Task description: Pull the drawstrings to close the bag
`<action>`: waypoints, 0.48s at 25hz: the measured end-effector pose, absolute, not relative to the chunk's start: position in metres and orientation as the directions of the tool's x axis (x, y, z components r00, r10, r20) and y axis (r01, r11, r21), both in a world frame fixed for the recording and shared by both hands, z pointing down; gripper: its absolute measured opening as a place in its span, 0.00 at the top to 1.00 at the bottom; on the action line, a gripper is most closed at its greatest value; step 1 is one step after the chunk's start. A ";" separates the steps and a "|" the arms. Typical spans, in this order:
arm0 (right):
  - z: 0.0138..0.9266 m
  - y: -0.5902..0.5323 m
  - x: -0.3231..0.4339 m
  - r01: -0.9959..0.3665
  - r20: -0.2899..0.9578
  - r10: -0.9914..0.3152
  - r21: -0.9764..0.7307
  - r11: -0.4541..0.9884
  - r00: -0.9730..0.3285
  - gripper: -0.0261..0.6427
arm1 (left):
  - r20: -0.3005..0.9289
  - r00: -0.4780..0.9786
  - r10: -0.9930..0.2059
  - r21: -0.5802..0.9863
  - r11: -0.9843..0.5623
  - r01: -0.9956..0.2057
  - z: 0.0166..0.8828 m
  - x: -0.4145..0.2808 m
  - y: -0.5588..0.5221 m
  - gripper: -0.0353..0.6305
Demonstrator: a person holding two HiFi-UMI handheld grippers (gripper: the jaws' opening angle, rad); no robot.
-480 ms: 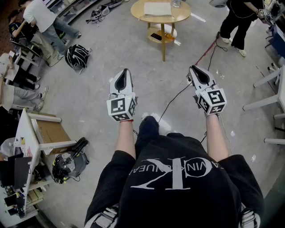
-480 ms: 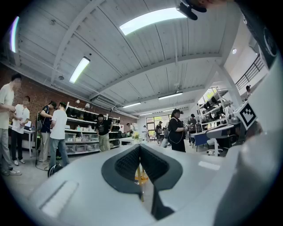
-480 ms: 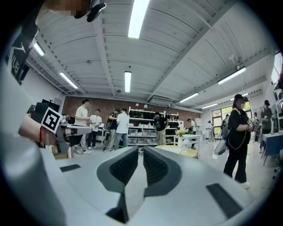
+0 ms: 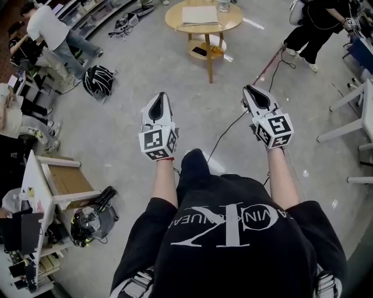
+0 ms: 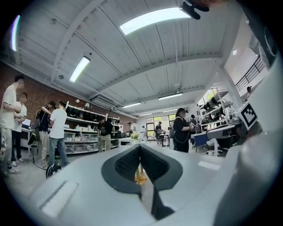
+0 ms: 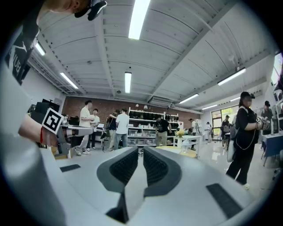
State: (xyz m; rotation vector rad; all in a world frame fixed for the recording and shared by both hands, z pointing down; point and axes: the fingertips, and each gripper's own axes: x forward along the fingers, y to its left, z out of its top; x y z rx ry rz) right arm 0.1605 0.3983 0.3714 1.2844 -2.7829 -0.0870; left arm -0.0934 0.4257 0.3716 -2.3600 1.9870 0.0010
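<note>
Head view: a person in a black shirt holds the left tongs and right tongs level above the workshop floor. Both are well short of the round wooden counter, where what looks like a flat beige bag lies.

Left gripper view: the left tongs are clenched together on nothing.

Right gripper view: the right tongs stand a sliver apart and empty.

— Where is the top camera?
— On the person's head. It looks steeply down at the grey concrete floor. The white-and-black left gripper and right gripper are close below it.
— And the small ones?
— One rides on each gripper, right behind its jaws, looking level across the room. All three see the standing person in black clothes.
</note>
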 end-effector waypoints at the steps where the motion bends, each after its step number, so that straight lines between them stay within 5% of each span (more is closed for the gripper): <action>1: 0.371 0.397 0.161 -0.757 0.041 -0.761 0.081 0.648 -0.647 0.89 | -0.038 0.172 -0.984 -0.041 -0.171 -0.984 0.371 -0.093 0.423 0.93; 5: 0.367 0.387 0.162 -0.759 0.010 -0.760 0.059 0.649 -0.649 0.88 | -0.052 0.171 -0.984 -0.015 -0.171 -0.985 0.371 -0.096 0.411 0.86; 8: 0.366 0.369 0.165 -0.770 0.005 -0.771 0.043 0.636 -0.637 0.73 | -0.056 0.175 -0.983 0.007 -0.176 -0.984 0.372 -0.100 0.396 0.75; 12: 0.373 0.337 0.167 -0.790 0.003 -0.790 0.022 0.613 -0.613 0.68 | -0.051 0.170 -0.984 0.009 -0.170 -0.985 0.380 -0.112 0.368 0.71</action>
